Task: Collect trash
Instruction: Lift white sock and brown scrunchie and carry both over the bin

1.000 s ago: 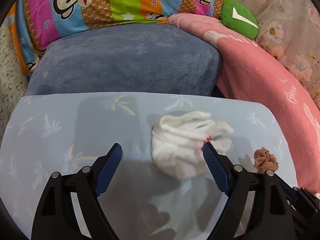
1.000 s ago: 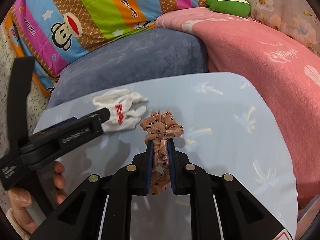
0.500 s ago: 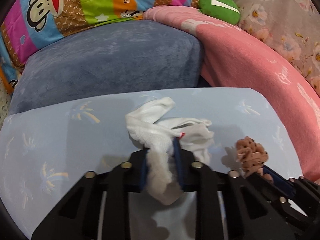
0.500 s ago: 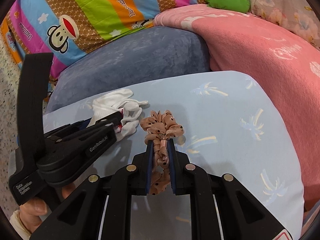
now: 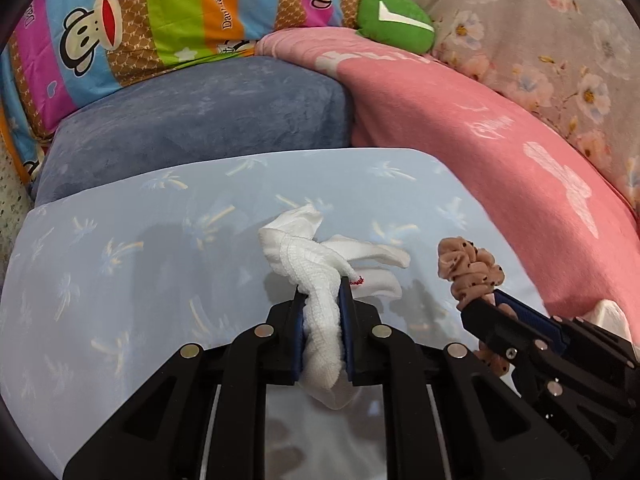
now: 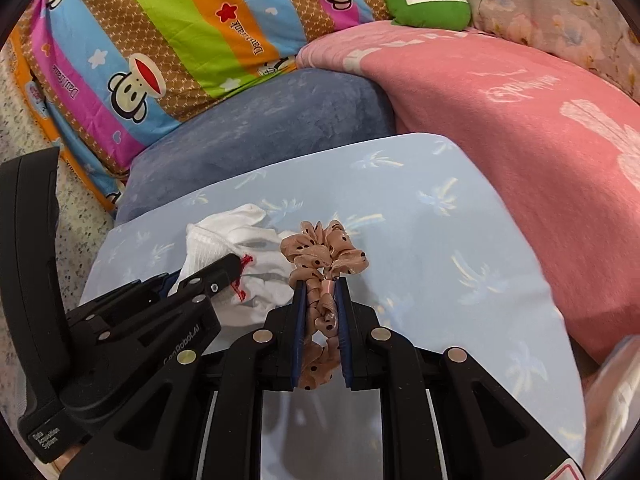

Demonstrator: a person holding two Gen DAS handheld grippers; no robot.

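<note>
My left gripper (image 5: 322,296) is shut on a white sock (image 5: 316,264) with red stitching, pinched between the blue pads and hanging just above the light blue palm-print pillow (image 5: 140,264). The right gripper (image 6: 322,286) is shut on a tan dotted scrunchie (image 6: 320,248), whose ruffles stick out past the fingertips. In the left wrist view the right gripper (image 5: 486,300) with the scrunchie (image 5: 468,268) sits at the lower right. The right wrist view shows the left gripper (image 6: 236,266) at the lower left, with the sock (image 6: 224,236) beside the scrunchie.
Behind the blue pillow lies a grey-blue cushion (image 5: 200,120). A pink blanket (image 5: 500,128) runs along the right. A striped monkey-print quilt (image 5: 160,12) and a green plush (image 5: 394,20) sit at the back. Speckled floor (image 6: 24,120) shows on the left.
The left gripper closed on the white sock and lifted it off the pillow. Both grippers, each holding its item, drew back and rose a little; the right stayed shut on the scrunchie.
</note>
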